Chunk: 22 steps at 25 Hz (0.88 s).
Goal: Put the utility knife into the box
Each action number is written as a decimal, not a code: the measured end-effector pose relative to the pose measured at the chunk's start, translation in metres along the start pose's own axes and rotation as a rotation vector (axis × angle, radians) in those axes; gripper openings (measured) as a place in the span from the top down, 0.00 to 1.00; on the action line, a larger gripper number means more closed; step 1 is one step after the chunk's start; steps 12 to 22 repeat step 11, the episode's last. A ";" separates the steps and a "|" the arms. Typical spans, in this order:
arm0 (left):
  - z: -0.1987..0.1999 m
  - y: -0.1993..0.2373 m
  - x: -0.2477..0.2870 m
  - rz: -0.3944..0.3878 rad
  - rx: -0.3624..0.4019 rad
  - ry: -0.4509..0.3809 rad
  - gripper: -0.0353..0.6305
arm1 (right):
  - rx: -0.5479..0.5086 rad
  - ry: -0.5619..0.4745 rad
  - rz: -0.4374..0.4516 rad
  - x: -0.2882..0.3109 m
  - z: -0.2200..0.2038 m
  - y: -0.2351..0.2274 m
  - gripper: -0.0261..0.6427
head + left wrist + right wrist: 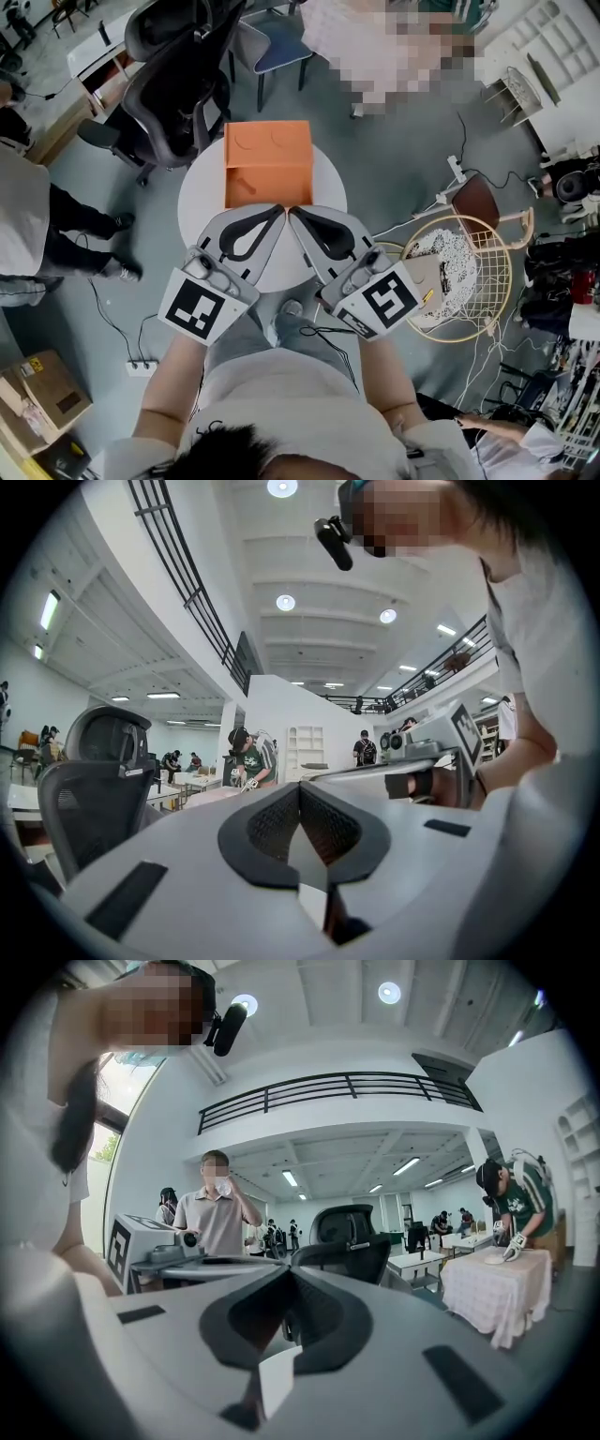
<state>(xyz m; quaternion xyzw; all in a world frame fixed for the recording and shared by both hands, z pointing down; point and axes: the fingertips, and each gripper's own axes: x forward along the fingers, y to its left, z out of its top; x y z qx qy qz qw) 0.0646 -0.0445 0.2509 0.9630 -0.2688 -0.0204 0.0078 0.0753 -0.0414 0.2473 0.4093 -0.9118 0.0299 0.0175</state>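
The orange box (268, 164) lies open on my round white table (202, 202); where the knife is, I cannot tell. My left gripper (278, 209) and right gripper (292, 212) hover side by side at the box's near edge, tips nearly touching, each clenched tip to tip on nothing. A black chair (178, 84) stands beyond the table, a wire basket (487, 281) on my right

Head camera peers steeply down on the round table (202, 202) from overhead. Cameras on the left gripper (277, 211) and right gripper (294, 214) ride close behind their jaws above the table's near side, facing outward; both catch the office chair (94, 780) beyond.
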 end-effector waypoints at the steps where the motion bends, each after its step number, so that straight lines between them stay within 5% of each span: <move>1: 0.000 0.000 -0.001 0.004 -0.001 -0.001 0.93 | -0.004 -0.001 0.003 0.001 0.000 0.001 0.95; 22: 0.008 -0.005 -0.012 0.024 0.004 -0.013 0.93 | -0.020 -0.001 0.019 -0.003 0.006 0.014 0.95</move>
